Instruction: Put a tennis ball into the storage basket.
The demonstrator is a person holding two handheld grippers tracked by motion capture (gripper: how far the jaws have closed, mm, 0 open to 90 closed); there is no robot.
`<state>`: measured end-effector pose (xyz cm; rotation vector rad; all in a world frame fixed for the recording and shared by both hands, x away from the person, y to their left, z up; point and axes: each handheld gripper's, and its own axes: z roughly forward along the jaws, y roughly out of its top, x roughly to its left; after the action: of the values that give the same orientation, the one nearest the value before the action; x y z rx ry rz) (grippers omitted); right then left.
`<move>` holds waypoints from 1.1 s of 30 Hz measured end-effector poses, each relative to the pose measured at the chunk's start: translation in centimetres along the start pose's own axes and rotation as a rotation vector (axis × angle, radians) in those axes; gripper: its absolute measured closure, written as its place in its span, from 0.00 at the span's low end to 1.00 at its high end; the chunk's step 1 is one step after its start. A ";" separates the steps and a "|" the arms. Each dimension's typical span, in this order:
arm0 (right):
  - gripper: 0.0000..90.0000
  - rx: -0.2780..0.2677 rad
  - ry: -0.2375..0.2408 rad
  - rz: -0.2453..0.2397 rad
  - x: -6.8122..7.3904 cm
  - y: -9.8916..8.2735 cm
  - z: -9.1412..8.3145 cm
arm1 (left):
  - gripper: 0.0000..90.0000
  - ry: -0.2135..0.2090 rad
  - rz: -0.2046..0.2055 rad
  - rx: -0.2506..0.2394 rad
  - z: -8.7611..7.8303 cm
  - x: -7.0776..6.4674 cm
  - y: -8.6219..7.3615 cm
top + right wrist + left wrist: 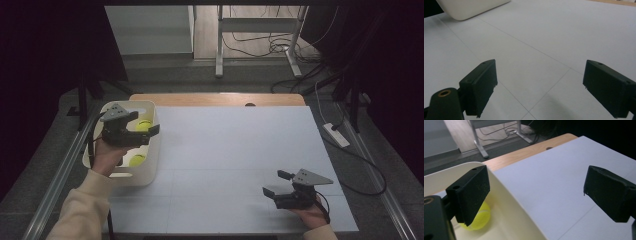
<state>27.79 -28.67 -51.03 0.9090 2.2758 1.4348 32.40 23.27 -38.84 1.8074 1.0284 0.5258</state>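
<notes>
High view: your left hand [106,156], in a cream sleeve [82,205], reaches in from the lower left and holds the left gripper [142,126] over the white bin [151,165] at the left edge of the white table surface [230,150]; its jaws stand spread, one over the bin's inside and one past the rim toward the table. Two yellow-green tennis balls lie in the bin, the farther ball [144,125] just beside the jaws and the nearer ball [136,160] below the gripper body. Your right hand [312,210] rests low at the lower right, well apart from the bin, with the right gripper [275,184] pointing left over bare surface, jaws spread and holding nothing. Left gripper view: the two black jaws straddle the bin's curved rim [506,192], wide apart; one tennis ball [480,216] shows inside, partly hidden behind the left-hand jaw; whether that jaw touches it cannot be told. Right gripper view: the jaws are spread over the white surface [544,37], close above it, nothing between them; a corner of the bin [471,8] shows at the upper left.
</notes>
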 end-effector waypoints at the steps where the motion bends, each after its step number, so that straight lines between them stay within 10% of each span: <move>1: 0.14 0.000 0.000 0.000 0.0 0.0 0.0 | 0.08 -0.010 0.002 -0.001 0.1 -0.2 0.0; 33: 0.14 -0.003 -0.011 0.006 0.0 -0.2 -0.2 | 0.10 -0.239 0.067 -0.033 0.6 -5.5 -2.2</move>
<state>27.56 -28.87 -51.07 0.9216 2.2638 1.4323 28.90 18.80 -40.58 1.8294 0.7936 0.3542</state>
